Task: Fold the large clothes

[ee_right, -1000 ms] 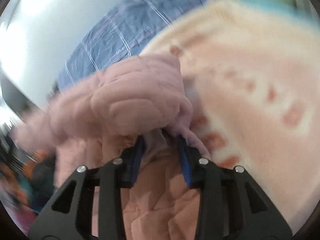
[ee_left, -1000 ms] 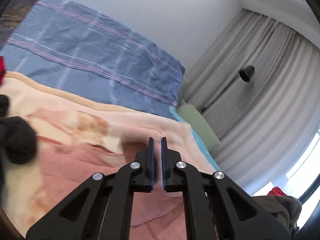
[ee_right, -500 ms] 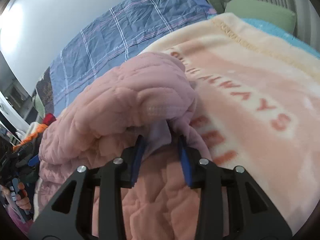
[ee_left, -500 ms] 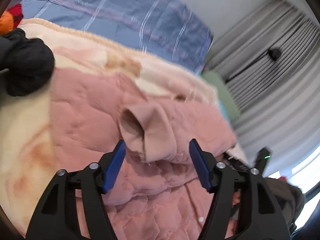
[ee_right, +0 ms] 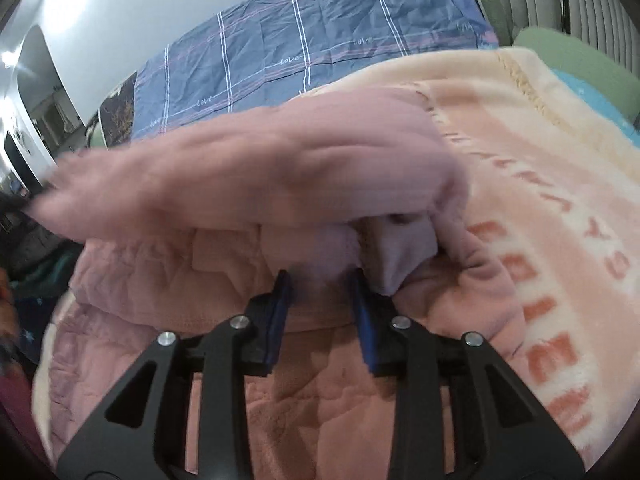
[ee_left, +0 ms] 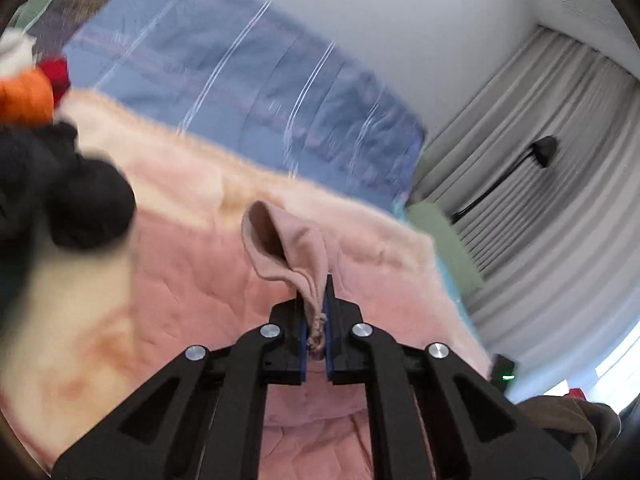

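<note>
Pink quilted garment [ee_right: 248,184] lies heaped on your peach blanket [ee_right: 560,240]. Your left gripper [ee_left: 313,304] is clamped tight on its cuff [ee_left: 288,248], which stands up from the fingertips. Your right gripper [ee_right: 322,292], its jaws narrowing, has bunched pink fabric between the fingers.

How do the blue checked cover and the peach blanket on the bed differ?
The cover is thin, creased blue cloth with white and pink lines and small "love" words. The blanket is thick, fluffy peach with big reddish letters. The pink garment lies on the blanket, not on the cover. Both are spread flat, side by side, on the bed.
</note>
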